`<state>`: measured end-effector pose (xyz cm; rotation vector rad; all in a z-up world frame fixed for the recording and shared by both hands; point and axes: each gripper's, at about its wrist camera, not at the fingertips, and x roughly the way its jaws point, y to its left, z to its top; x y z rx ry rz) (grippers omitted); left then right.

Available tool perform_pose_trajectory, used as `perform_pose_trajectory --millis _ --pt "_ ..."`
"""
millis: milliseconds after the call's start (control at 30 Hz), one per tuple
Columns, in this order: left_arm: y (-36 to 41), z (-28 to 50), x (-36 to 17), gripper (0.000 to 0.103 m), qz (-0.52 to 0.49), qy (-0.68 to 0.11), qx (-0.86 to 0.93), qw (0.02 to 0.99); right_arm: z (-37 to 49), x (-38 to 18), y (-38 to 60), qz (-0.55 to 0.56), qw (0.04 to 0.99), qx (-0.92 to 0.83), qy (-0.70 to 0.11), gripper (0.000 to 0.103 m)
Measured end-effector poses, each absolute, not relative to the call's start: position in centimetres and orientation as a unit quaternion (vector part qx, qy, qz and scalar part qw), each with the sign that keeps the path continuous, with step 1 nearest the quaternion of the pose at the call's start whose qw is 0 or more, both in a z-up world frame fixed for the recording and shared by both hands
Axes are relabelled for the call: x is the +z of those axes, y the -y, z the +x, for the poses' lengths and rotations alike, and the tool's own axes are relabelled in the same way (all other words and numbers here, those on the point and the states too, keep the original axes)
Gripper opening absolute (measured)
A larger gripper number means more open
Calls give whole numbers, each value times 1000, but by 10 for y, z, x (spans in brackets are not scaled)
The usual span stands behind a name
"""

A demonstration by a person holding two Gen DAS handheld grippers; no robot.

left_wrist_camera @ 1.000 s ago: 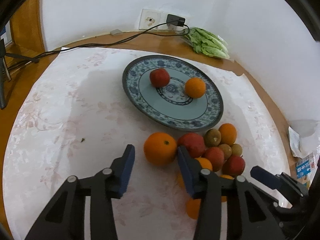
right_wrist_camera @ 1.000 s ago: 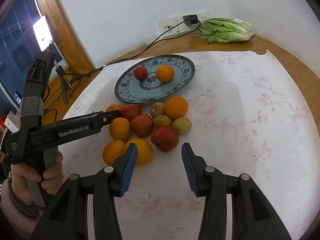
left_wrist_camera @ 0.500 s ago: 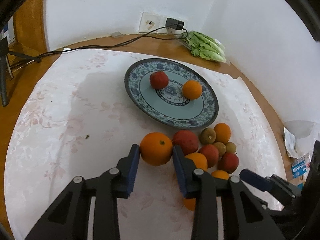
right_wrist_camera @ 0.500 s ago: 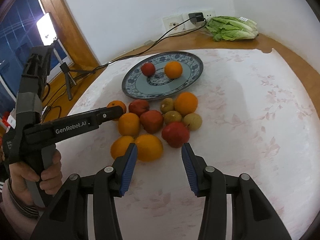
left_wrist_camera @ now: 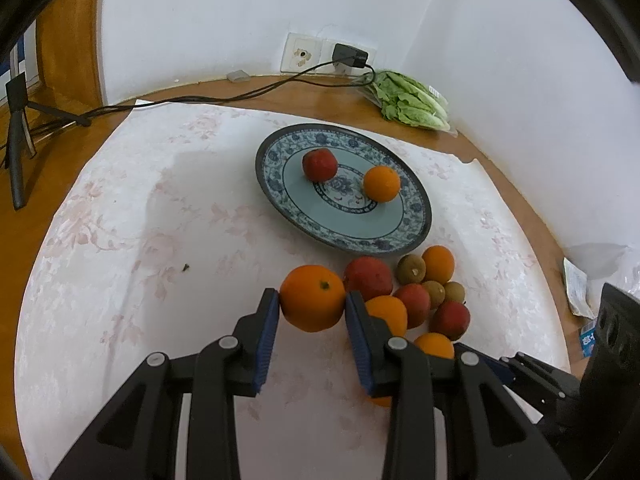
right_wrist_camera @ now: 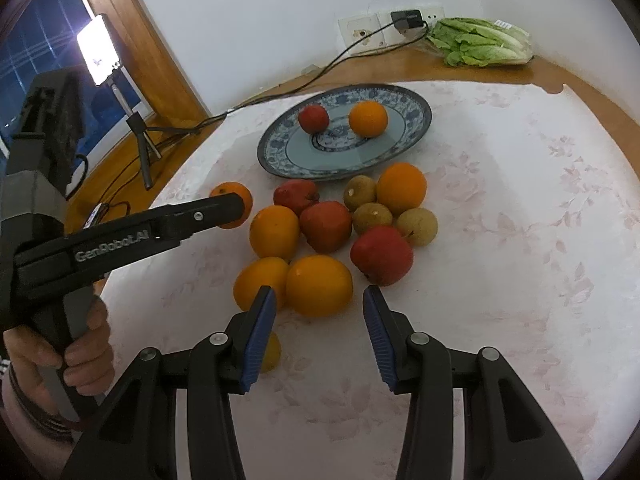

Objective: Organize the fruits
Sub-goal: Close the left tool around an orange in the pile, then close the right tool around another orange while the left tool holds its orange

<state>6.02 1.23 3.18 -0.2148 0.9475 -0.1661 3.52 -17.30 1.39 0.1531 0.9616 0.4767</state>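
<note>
Lower centre of left-wrist view: your left gripper (left_wrist_camera: 312,306) clamps the orange (left_wrist_camera: 312,297); lift straight, carry to plate (left_wrist_camera: 280,148) w/o nudging neighbours; right gripper (right_wrist_camera: 319,314) gapes empty.

Bare tablecloth (left_wrist_camera: 120,240) to my left is passable. The plate (left_wrist_camera: 420,216) ahead and the fruit cluster (left_wrist_camera: 416,300) to my right block passage.

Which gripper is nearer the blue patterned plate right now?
Left. The left gripper, shut on an orange, sits just short of the plate; the right gripper hangs behind the fruit pile.
</note>
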Motion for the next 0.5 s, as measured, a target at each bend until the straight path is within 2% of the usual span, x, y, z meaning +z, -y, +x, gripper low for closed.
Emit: perform_pose_trajectory --millis 500 --pt "-15 61 33 36 -109 -454 -72 881 38 12 175 74 858 225 -456 47"
